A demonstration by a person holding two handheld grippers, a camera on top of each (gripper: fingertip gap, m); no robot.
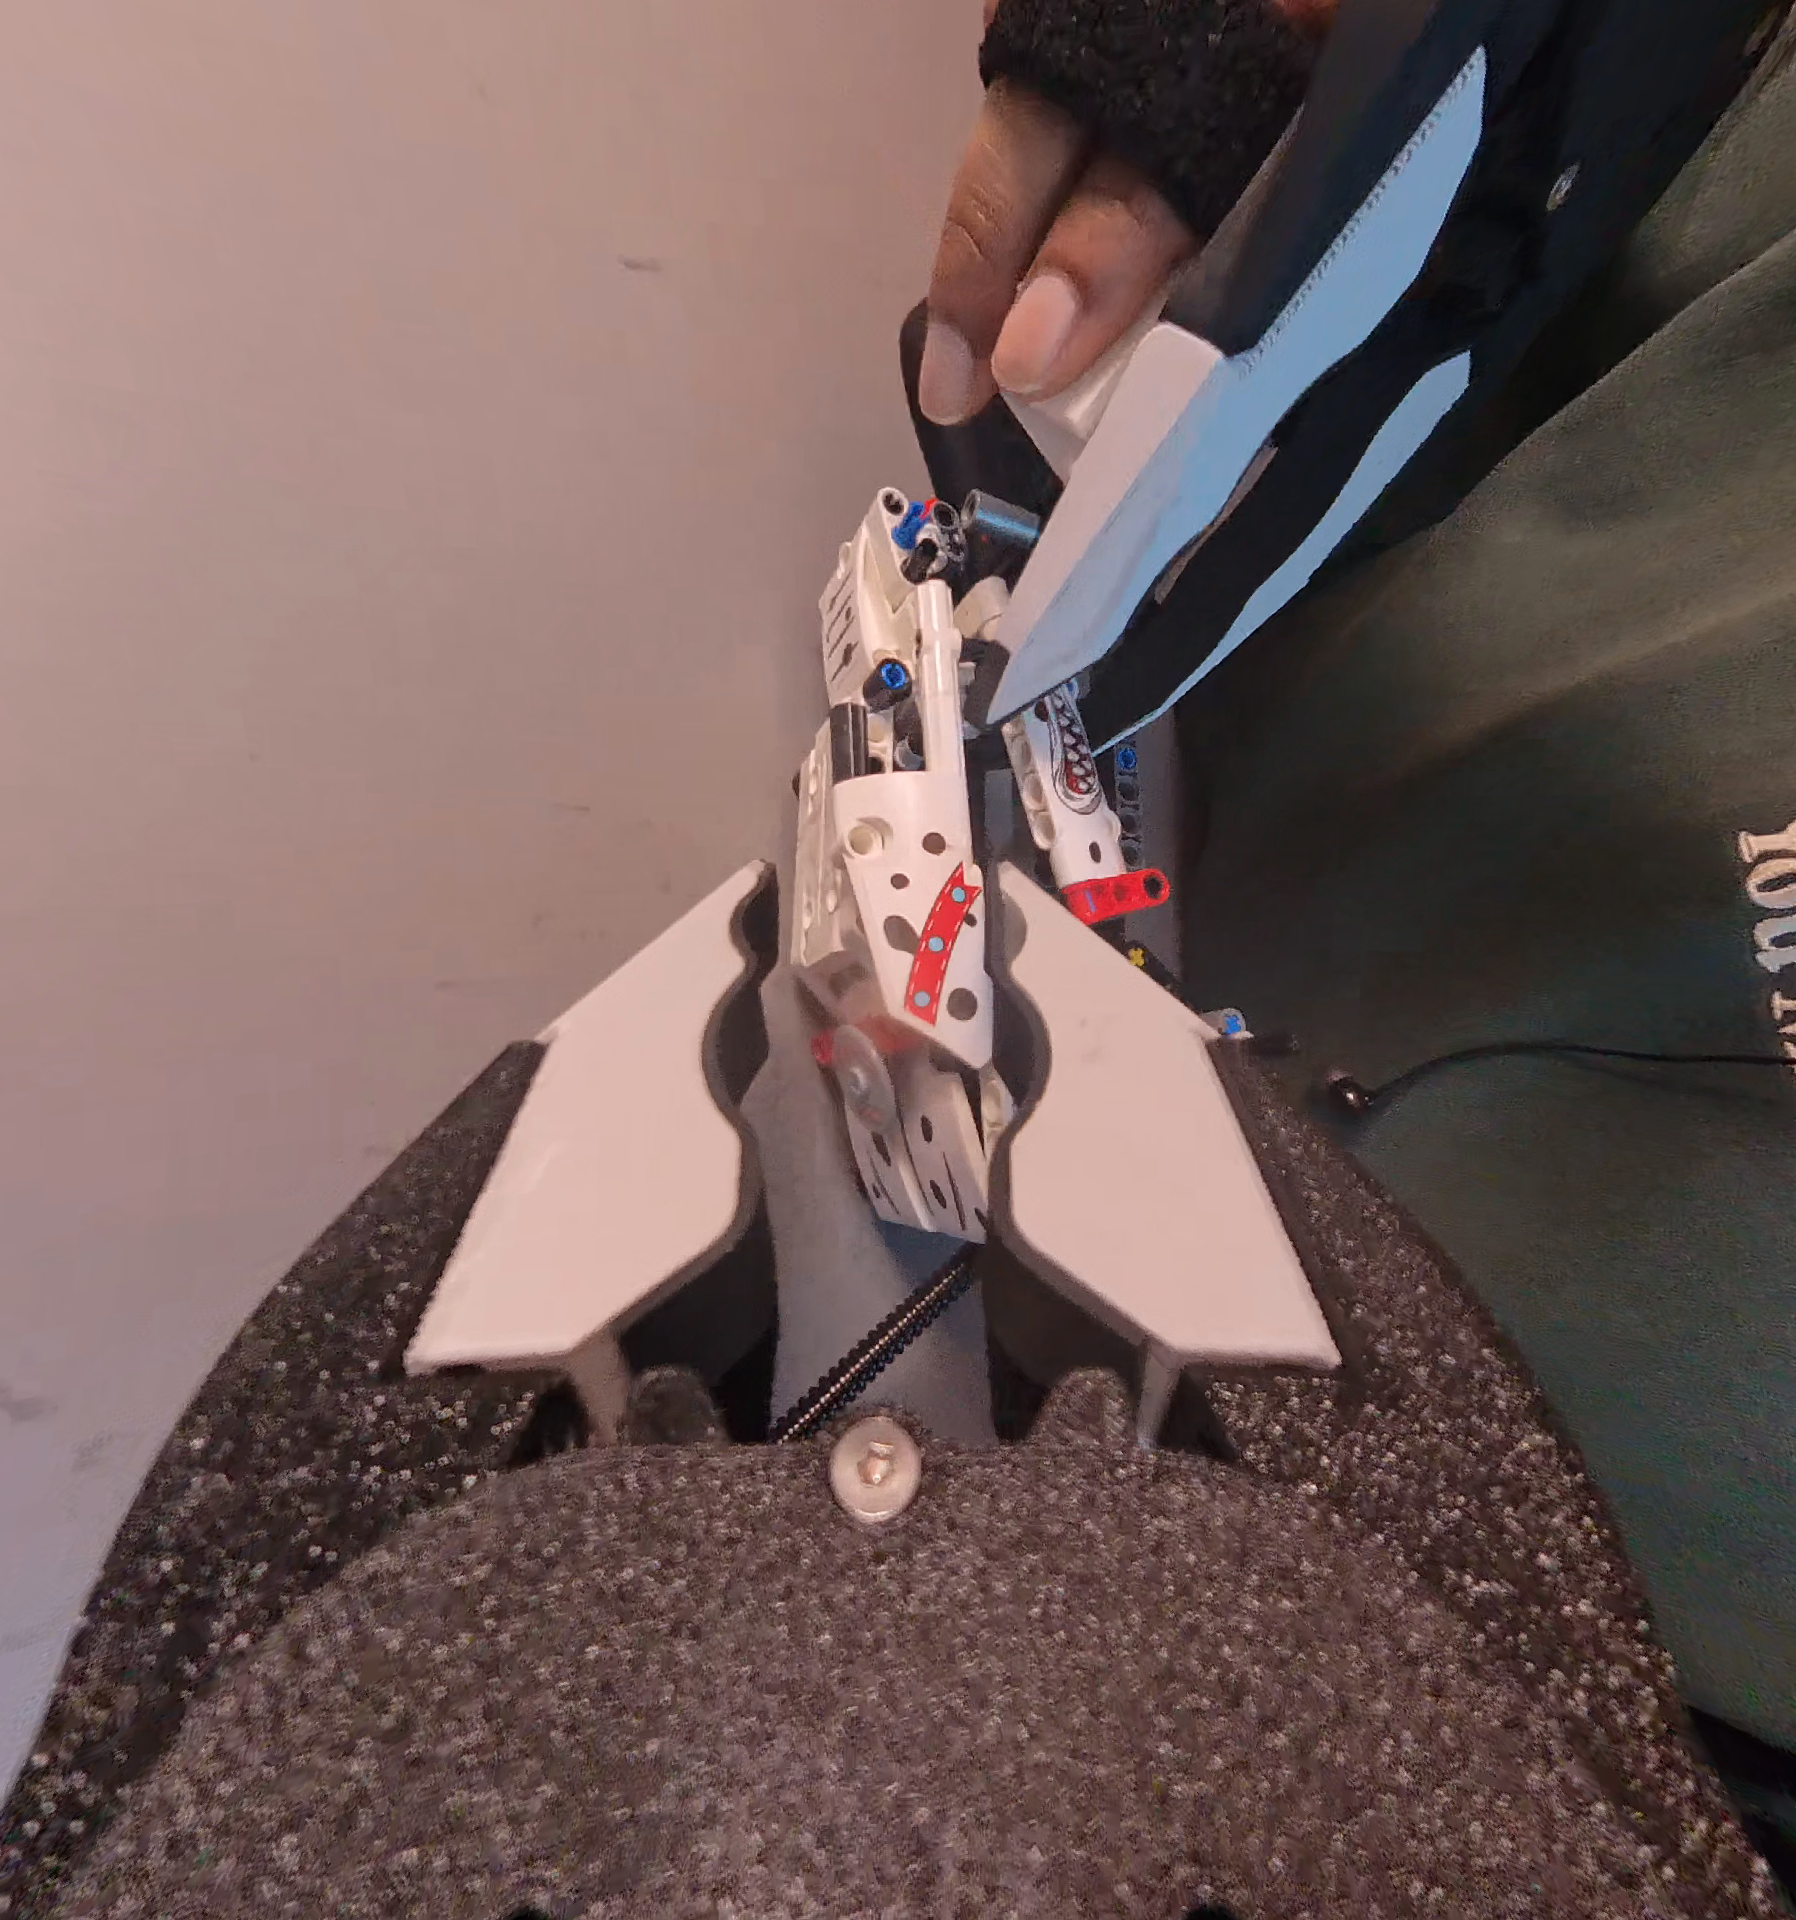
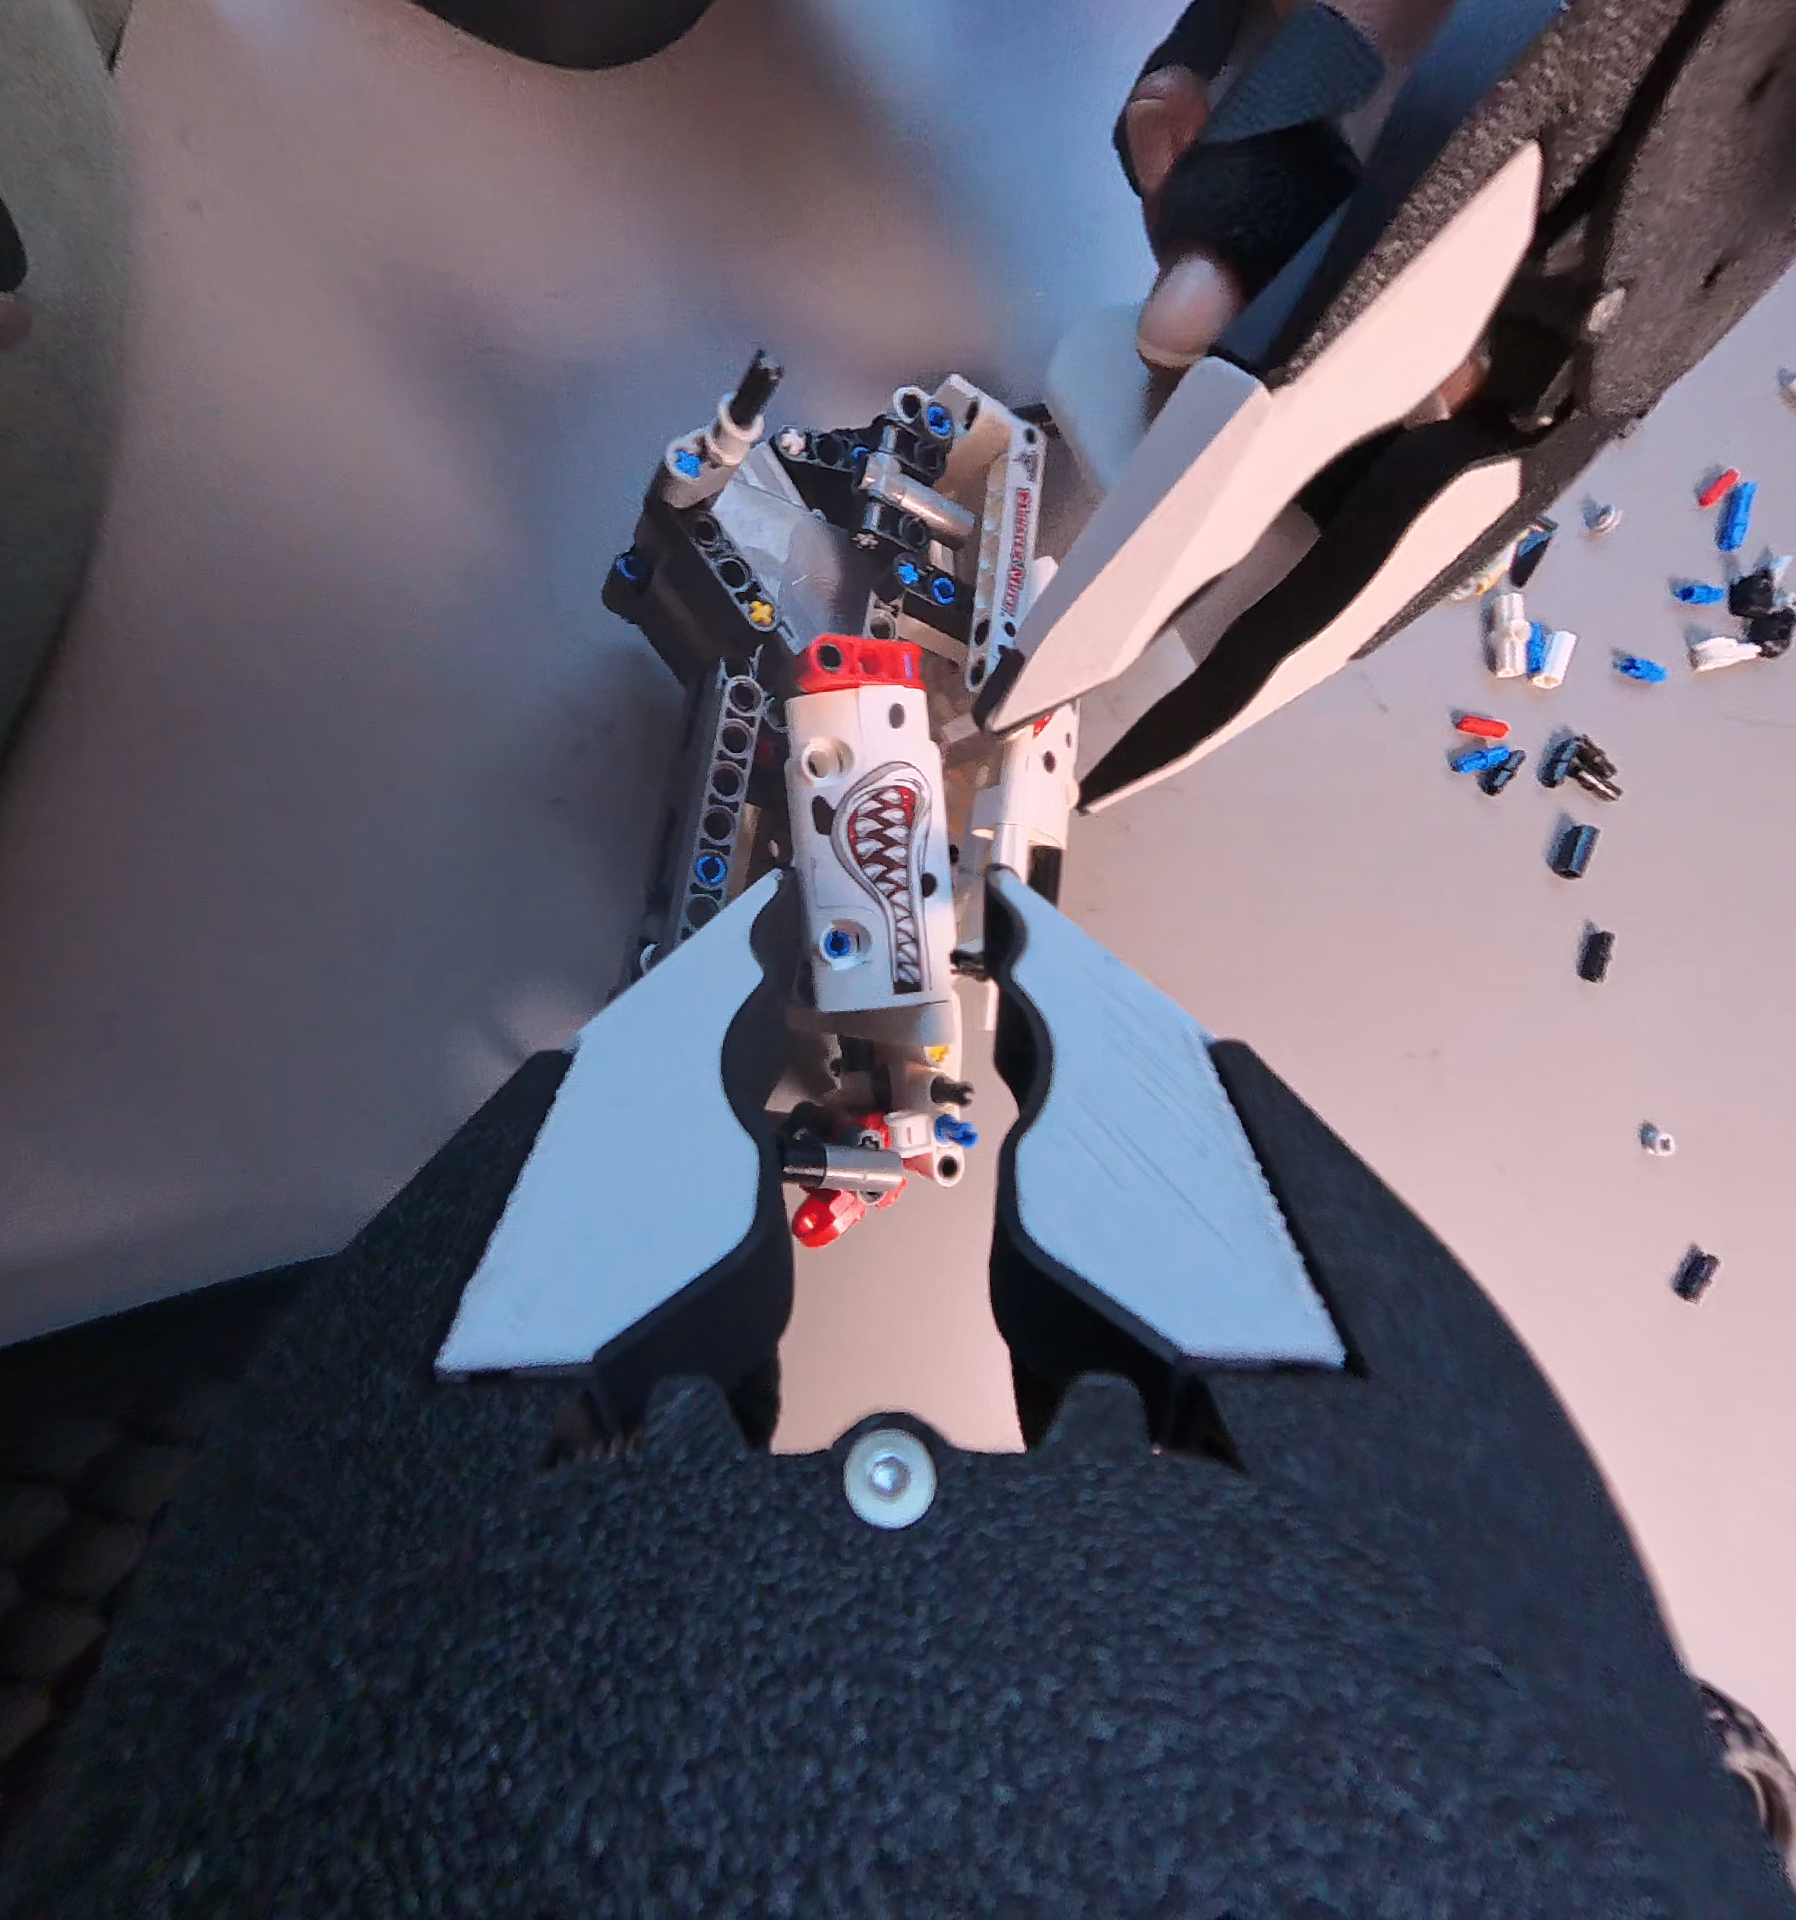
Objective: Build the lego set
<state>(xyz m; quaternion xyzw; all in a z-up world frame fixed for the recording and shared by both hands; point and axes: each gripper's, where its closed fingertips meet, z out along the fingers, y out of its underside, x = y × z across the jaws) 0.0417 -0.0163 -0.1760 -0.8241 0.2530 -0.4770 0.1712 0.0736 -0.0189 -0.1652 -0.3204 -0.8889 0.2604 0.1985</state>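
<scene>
A pale table (image 2: 1289,1039) bears scattered blue, black, red and white loose pieces (image 2: 1642,644).

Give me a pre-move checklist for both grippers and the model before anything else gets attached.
1. Left gripper jaws closed on the white panelled end of the partly built white, black and red lego model: ok.
2. Right gripper jaws closed on the white shark-mouth panel: ok.
3. Model lifted off the pale table, held between both grippers: ok.
4. A free gripper to fetch a part: not ok, both are occupied.
5. Loose blue, black, red and white small lego pieces on the table, apart from the model: ok.
6. Which piece goes on next: cannot tell.
</scene>
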